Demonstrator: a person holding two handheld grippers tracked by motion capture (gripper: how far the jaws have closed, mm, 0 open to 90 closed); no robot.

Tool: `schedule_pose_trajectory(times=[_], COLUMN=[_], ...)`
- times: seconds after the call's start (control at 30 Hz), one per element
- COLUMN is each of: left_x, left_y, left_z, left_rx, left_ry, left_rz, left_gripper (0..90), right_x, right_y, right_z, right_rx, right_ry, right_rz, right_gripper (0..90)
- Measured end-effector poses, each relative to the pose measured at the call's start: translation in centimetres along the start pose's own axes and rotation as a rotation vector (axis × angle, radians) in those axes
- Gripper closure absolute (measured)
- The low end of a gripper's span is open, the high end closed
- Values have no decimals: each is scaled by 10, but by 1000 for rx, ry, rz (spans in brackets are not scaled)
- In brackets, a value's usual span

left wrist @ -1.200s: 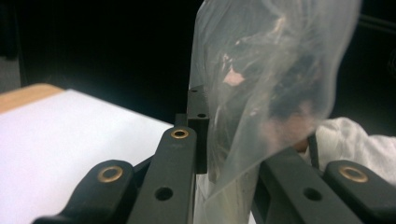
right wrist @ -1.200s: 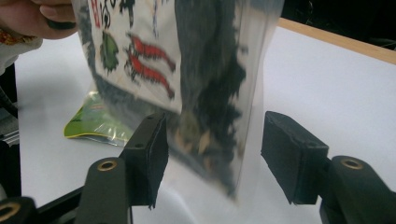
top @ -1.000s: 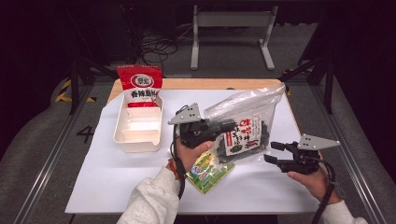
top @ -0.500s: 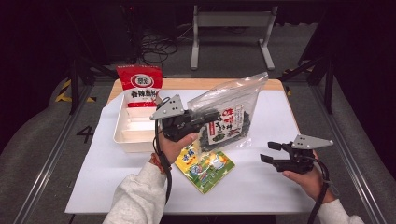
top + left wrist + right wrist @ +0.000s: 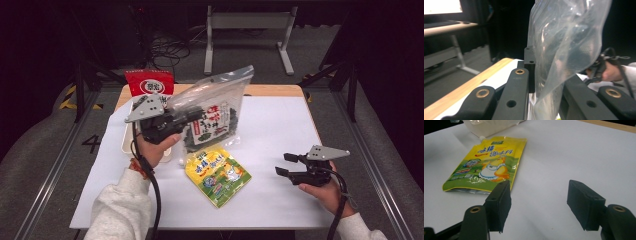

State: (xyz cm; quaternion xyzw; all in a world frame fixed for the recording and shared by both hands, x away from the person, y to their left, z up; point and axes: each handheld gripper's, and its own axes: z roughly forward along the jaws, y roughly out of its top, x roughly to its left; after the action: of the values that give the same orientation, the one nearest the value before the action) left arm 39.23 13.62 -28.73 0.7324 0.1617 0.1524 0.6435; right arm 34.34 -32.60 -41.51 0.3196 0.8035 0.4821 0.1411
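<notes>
High view — left tongs (image 5: pixel 192 116) pinch clear bag (image 5: pixel 220 107) edge | right tongs (image 5: pixel 286 165) agape

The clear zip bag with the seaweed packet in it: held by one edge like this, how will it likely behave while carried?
The clear zip bag looks floppy: its film creases and folds above the left gripper, which pinches one edge. The seaweed packet sits low inside, so the bag will probably sag and swing. The glossy film may slip if the pinch loosens.

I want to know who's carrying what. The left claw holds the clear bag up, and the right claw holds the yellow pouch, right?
Not quite. The right claw is open and holds nothing; the yellow pouch lies on the table, as the right gripper view shows. The left claw does hold the clear bag up.
</notes>
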Motion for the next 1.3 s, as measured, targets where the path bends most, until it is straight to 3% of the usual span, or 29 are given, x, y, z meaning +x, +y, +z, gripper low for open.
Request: schedule_pose_trajectory(times=[0.2,0.4,0.5,0.63,0.73,1.1,1.23,1.3], left_x=[21,33,39,50,56,81,87,88], left_y=[2,0,1,-5,-8,-27,-37,-39], left_z=[-34,-55,-66,-80,-83,-80,-76,-75], left_rx=[27,25,49,41,56,119,122,120], left_ry=[103,146,182,219,245,350,333,354], left_rz=[26,39,86,89,112,136,124,127], left_gripper=[852,850,849,850,851,847,846,843], right_x=[1,3,5,6,8,9,9,10], right_y=[0,-2,-4,-6,-7,-10,-10,-10], right_z=[5,6,5,2,2,6,8,9], right_rx=[11,17,26,26,29,52,59,64], right_ry=[6,3,0,-8,-12,-11,-6,-3], right_rz=[0,3,-2,1,-2,-6,-5,-7], right_gripper=[348,346,345,345,345,338,336,335])
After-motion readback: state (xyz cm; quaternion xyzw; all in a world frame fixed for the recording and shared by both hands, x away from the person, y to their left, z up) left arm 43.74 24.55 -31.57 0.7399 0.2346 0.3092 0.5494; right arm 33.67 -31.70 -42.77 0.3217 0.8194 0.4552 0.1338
